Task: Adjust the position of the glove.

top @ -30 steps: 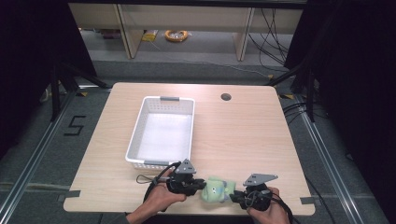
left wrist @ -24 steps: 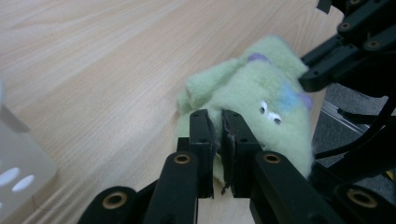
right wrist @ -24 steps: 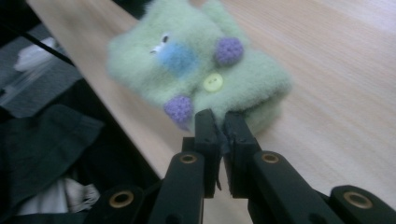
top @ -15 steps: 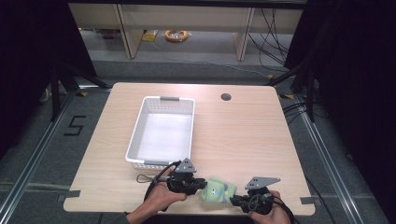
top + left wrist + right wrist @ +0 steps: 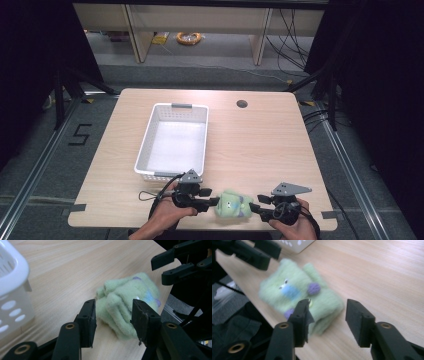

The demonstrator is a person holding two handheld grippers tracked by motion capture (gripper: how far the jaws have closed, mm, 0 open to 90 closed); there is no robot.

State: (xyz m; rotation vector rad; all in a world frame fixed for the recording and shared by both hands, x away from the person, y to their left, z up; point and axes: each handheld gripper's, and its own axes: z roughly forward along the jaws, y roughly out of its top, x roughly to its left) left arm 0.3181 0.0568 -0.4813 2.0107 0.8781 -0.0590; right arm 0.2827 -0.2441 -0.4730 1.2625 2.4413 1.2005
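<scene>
With the green sock (image 5: 234, 204) lying folded at the table's (image 5: 260, 145) near edge between both open grippers, the left gripper (image 5: 113, 315) should likely push further around the thick fold before closing, while the right gripper (image 5: 327, 315) waits apart.

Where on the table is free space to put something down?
The wide bare stretch right of the white basket, out to the table edge, below the round hole. It is crowded at the near edge, where both grippers flank the green plush toy.
</scene>
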